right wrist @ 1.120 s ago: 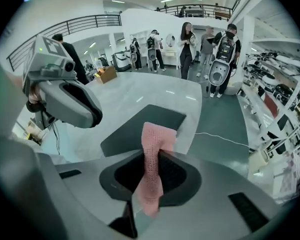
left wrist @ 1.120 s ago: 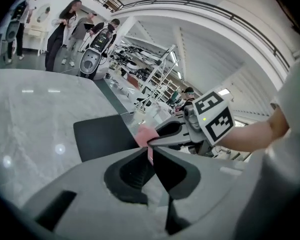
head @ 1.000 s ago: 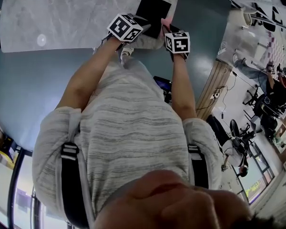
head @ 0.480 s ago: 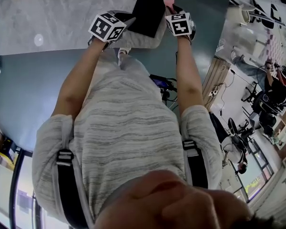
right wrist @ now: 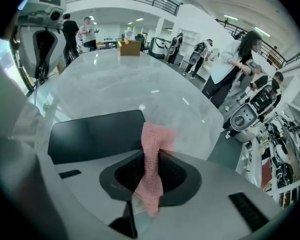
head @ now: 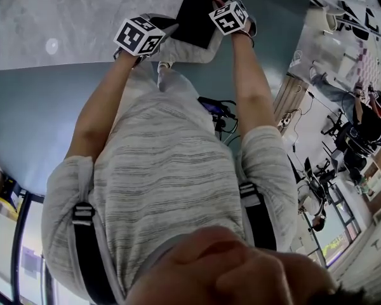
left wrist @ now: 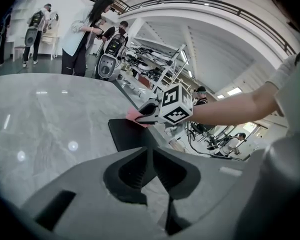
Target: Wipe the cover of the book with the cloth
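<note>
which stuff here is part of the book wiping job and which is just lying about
In the job:
- black book
- pink cloth
- right claw, shut on the cloth
- left claw, shut, by the book
- marble table under the book

Lying about:
- cardboard box at the table's far end
- people and machines beyond the table

L claw (left wrist: 151, 156) jaws together, R claw (right wrist: 151, 176) clamped on cloth (right wrist: 157, 134), both arms (head: 251, 88) stretched fwd
</note>
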`<action>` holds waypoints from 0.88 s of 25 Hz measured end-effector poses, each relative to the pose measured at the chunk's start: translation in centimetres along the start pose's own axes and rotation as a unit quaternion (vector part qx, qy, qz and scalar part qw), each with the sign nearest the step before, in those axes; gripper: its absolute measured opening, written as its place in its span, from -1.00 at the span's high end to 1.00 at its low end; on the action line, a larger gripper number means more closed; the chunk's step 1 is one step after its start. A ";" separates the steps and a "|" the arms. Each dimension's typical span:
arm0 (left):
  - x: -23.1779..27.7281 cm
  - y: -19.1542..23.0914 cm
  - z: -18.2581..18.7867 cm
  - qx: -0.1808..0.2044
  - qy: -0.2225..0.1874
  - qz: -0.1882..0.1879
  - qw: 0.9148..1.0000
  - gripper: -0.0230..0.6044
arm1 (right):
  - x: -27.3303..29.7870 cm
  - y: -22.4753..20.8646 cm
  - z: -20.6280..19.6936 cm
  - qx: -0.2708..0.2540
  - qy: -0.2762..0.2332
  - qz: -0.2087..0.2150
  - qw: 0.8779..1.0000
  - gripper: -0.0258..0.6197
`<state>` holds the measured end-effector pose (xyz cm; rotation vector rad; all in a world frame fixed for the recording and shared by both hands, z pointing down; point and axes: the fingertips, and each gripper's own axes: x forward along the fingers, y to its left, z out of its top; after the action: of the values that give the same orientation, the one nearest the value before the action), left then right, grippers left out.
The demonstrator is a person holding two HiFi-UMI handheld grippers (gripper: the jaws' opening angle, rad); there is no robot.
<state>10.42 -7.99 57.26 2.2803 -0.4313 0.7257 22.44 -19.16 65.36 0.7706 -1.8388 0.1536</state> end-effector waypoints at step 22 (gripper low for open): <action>0.5 0.2 0.9 0.004 0.000 -0.008 1.000 0.79 | -5.3 17.5 -2.4 -0.040 -0.021 0.201 0.979 0.73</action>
<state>11.08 -8.75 57.13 2.2888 -0.4107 0.7208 15.41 -2.14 66.06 0.3402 -2.0119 0.3216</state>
